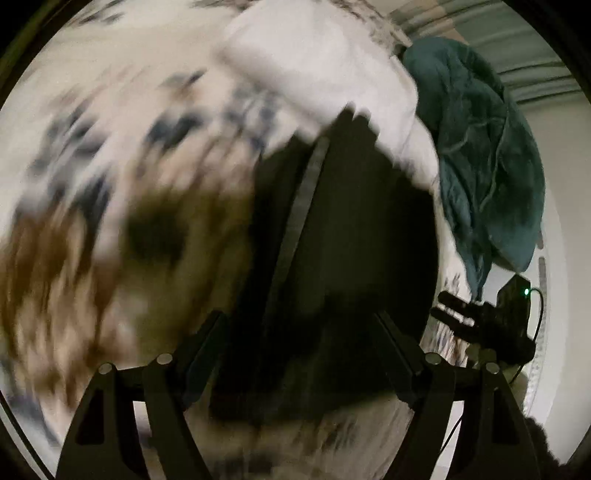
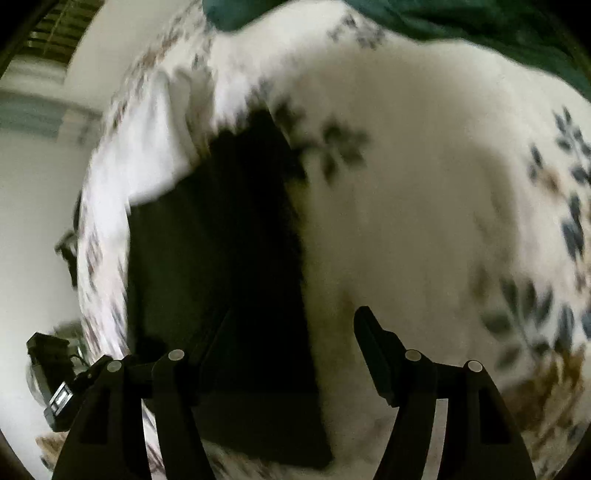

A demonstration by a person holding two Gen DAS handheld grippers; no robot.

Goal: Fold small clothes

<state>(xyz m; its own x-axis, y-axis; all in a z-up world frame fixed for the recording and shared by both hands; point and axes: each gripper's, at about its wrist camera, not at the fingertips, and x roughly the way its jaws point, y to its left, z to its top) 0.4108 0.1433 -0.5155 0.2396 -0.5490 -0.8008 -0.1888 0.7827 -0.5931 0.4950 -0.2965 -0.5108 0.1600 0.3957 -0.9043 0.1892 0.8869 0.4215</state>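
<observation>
A black garment (image 1: 343, 236) lies flat on a floral bedspread (image 1: 122, 155), with a grey seam strip running along it. My left gripper (image 1: 299, 332) is open, its fingers spread over the garment's near end, holding nothing. In the right wrist view the same black garment (image 2: 221, 240) lies to the left of centre. My right gripper (image 2: 291, 332) is open, its left finger over the garment and its right finger (image 2: 373, 343) over bare bedspread (image 2: 424, 184). A white garment (image 1: 321, 62) lies beyond the black one. Both views are motion-blurred.
A teal blanket (image 1: 484, 158) is bunched at the bed's far right, and shows at the top in the right wrist view (image 2: 461, 18). The other gripper (image 1: 487, 321) shows at the right edge of the left view. White wall lies past the bed's edge.
</observation>
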